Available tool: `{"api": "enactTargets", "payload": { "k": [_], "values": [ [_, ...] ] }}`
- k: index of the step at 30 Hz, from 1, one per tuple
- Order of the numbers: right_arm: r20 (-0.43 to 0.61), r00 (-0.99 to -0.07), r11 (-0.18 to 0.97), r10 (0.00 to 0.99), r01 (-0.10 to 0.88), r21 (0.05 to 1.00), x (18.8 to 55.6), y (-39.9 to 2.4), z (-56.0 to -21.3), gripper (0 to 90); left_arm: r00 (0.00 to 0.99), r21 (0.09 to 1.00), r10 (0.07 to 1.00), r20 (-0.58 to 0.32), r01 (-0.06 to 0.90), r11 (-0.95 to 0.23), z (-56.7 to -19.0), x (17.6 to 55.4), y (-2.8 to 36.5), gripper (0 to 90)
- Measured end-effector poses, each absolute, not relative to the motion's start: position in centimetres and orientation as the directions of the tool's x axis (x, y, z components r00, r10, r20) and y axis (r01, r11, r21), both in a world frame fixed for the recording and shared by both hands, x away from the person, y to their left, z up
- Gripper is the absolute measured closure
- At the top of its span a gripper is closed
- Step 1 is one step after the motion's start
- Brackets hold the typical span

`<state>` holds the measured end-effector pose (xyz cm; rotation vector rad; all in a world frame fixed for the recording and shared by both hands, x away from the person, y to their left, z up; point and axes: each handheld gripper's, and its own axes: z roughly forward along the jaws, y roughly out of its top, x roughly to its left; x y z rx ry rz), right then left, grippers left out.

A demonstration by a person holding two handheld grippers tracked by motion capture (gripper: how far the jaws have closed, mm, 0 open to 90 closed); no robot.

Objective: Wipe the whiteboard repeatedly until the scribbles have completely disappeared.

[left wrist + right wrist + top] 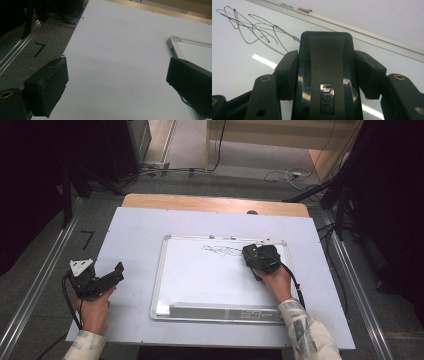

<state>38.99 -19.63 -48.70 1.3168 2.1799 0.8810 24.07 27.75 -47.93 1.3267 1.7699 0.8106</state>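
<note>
Glossy black eraser (pixel 325 75) clamped in right tongs (pixel 325 67), smooth whiteboard (pixel 200 275), left tongs (pixel 117 82) apart.

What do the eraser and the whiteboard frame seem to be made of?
The eraser, clamped in the right gripper, looks like glossy black moulded plastic: it shows bright reflections and a raised logo. The whiteboard frame seems brushed metal, perhaps aluminium, pale grey with a dull sheen.
</note>
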Motion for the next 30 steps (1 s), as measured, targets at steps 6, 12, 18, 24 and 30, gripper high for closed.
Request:
{"api": "enactTargets", "payload": {
  "k": [6, 12, 18, 24, 30],
  "values": [
    [-0.041, -0.398, 0.306, 0.917, 0.634, 0.71, 39.4, -21.3, -48.6, 38.7, -0.169, 0.84, 0.964, -0.207, 0.474, 0.264, -48.0, 24.0, 27.9, 4.2],
    [-0.032, -0.356, 0.272, 0.934, 0.651, 0.708, 39.8, -22.5, -48.6, 38.6, -0.17, 0.838, 0.962, -0.213, 0.475, 0.27, -48.0, 24.0, 28.0, 4.2],
    [-0.034, -0.412, 0.314, 0.911, 0.637, 0.704, 38.8, -21.0, -48.6, 38.6, -0.167, 0.839, 0.964, -0.208, 0.476, 0.264, -47.9, 24.0, 27.9, 4.2],
    [-0.035, -0.423, 0.325, 0.906, 0.639, 0.697, 38.1, -21.7, -48.5, 38.6, -0.171, 0.837, 0.962, -0.213, 0.475, 0.27, -48.0, 23.9, 28.1, 4.2],
    [-0.042, -0.406, 0.318, 0.913, 0.643, 0.697, 38.2, -21.9, -48.5, 38.5, -0.17, 0.838, 0.962, -0.215, 0.473, 0.271, -48.0, 23.9, 28.1, 4.2]
  ]
}}
